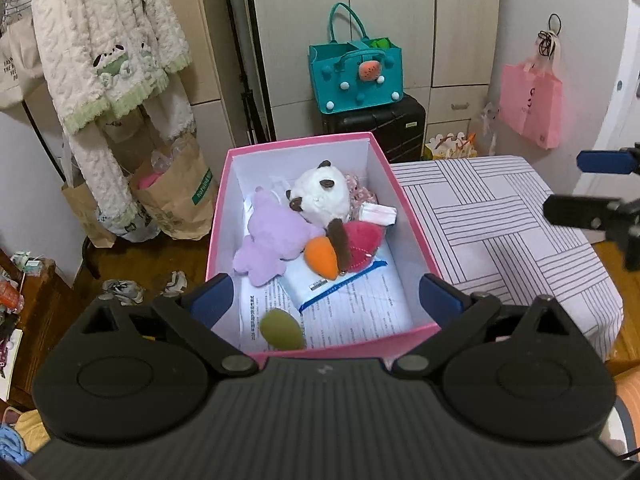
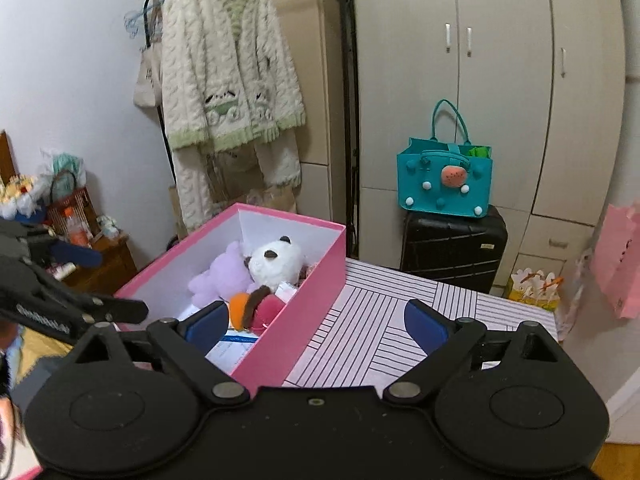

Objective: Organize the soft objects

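Left wrist view: the pink box [image 1: 320, 240] sits at the striped table's [image 1: 500, 216] left edge, toys [image 1: 316, 220] inside it, the left gripper [image 1: 326, 296] spread empty above its near rim, the right gripper [image 2: 316, 320] likewise released, striped top bare beside.

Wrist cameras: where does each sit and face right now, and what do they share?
Left wrist: on the open left gripper, looking down into the pink box; right gripper shows at the right edge.
Right wrist: on the open right gripper, over the box's right wall and the striped table; left gripper at left.
Shared: box, panda plush, teal bag.
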